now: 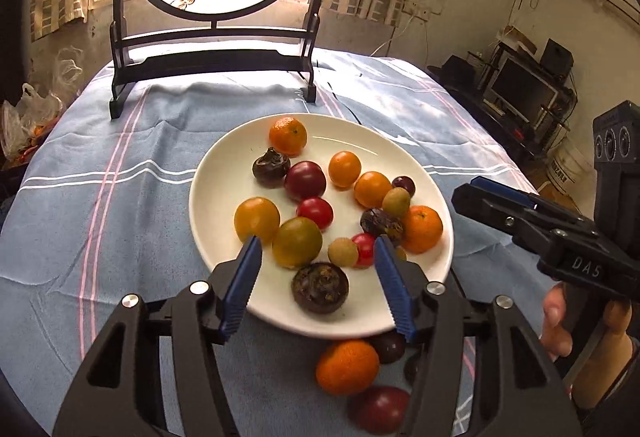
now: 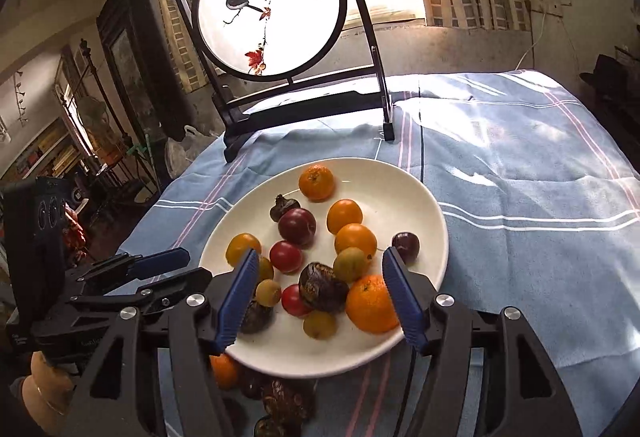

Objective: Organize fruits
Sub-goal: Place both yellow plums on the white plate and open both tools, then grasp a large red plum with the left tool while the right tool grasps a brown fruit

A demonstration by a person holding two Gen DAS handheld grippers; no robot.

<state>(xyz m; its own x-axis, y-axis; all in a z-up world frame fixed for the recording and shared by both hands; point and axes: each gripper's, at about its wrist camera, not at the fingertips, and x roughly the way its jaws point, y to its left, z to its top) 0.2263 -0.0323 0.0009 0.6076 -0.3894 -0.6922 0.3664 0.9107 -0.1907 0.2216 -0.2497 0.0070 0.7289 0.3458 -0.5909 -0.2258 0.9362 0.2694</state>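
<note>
We saw a white plate (image 1: 224,173) near the middle of the blue striped cloth (image 1: 120,141), holding a loose scatter of fruits: small mandarins (image 1: 288,136), round orange and yellow-green tomatoes (image 1: 257,219), red cherry tomatoes (image 1: 315,212), dark plums (image 1: 305,179) and rough brown-black water chestnuts (image 1: 320,287). A few more pieces lay off the plate on the near cloth, among them a mandarin (image 1: 347,367) and a dark red plum (image 1: 380,407). Our left gripper (image 1: 316,243) hung above the plate's near rim with its blue pads apart and nothing between them. Our right gripper (image 2: 318,257) likewise stood parted and empty above the plate's near side. At the far edge of the table stood a dark-framed round screen (image 2: 268,9) painted with birds, well apart from the plate.
</note>
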